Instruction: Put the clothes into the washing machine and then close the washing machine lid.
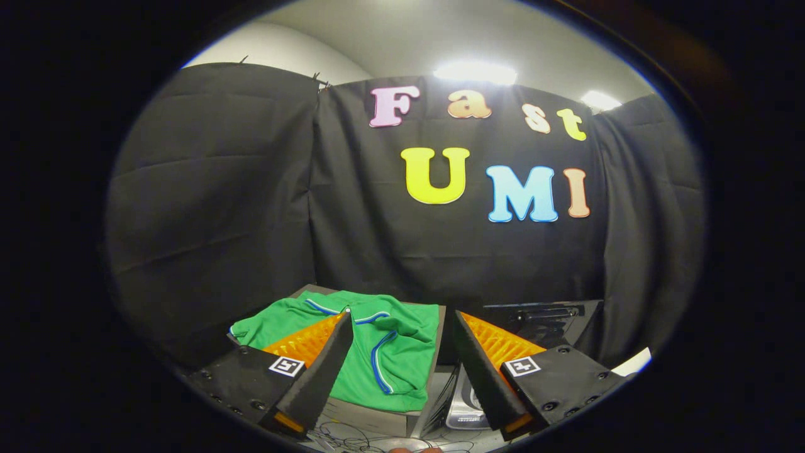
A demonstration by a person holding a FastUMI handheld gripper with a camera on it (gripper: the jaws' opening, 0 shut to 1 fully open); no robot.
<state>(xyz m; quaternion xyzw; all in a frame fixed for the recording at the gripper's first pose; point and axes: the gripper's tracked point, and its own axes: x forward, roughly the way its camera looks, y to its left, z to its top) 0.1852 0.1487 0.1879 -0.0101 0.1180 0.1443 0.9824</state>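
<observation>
Green shirt (377,352) on box, ahead of spread hand-held gripper (402,352).

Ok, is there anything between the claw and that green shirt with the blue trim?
Nothing visible blocks it. The open claw has its fingers spread, and the green fabric shirt with blue trim lies just ahead of them, draped flat on a grey box. The path down to it looks free.
</observation>
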